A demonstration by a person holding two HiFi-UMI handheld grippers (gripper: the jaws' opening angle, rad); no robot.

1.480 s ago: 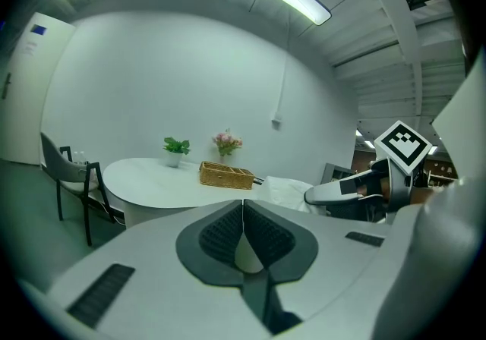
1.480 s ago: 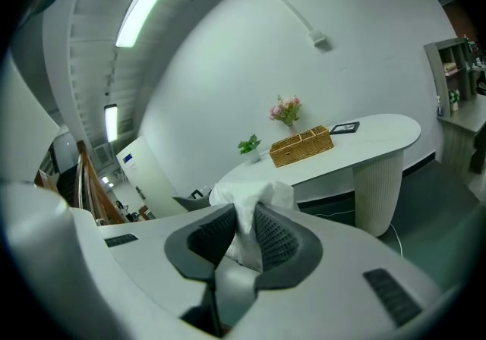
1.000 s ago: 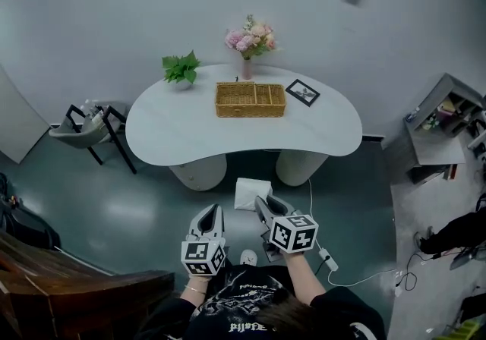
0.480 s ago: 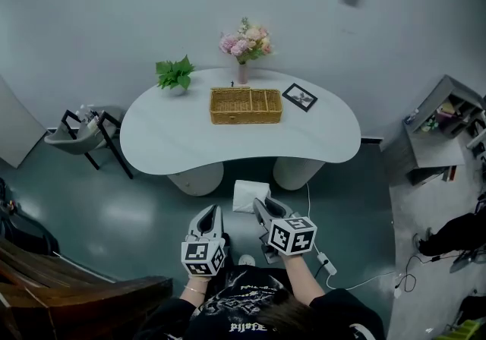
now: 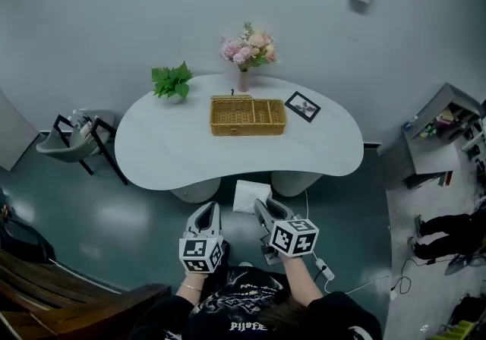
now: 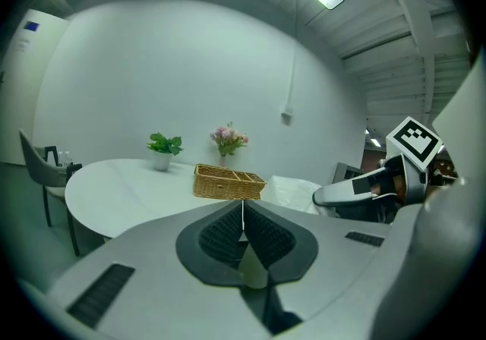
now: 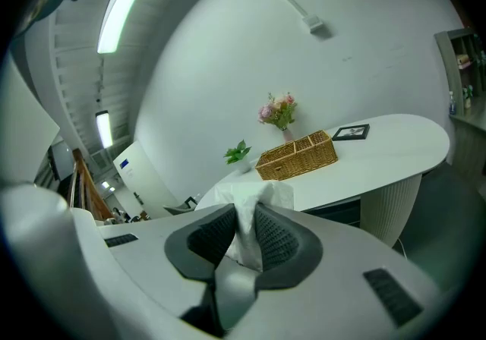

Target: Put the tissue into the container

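Note:
A white tissue (image 5: 251,196) hangs from my right gripper (image 5: 262,208), whose jaws are shut on it; in the right gripper view the tissue (image 7: 247,213) is pinched between the dark pads. My left gripper (image 5: 205,215) is beside it on the left, shut with nothing between its pads (image 6: 243,234). The container is a woven wicker basket (image 5: 248,116) with compartments, standing on the white table (image 5: 167,149) ahead of both grippers, near its far edge. It also shows as the basket (image 6: 226,181) in the left gripper view and the basket (image 7: 298,155) in the right gripper view.
On the table stand a small green plant (image 5: 170,80), a vase of pink flowers (image 5: 247,54) and a black picture frame (image 5: 302,106). A chair (image 5: 76,133) stands left of the table. A shelf unit (image 5: 440,122) is at the right. A power strip (image 5: 321,266) lies on the floor.
Both grippers have moved toward the table with the tissue still held; the table and basket appear slightly larger and closer in the head view.

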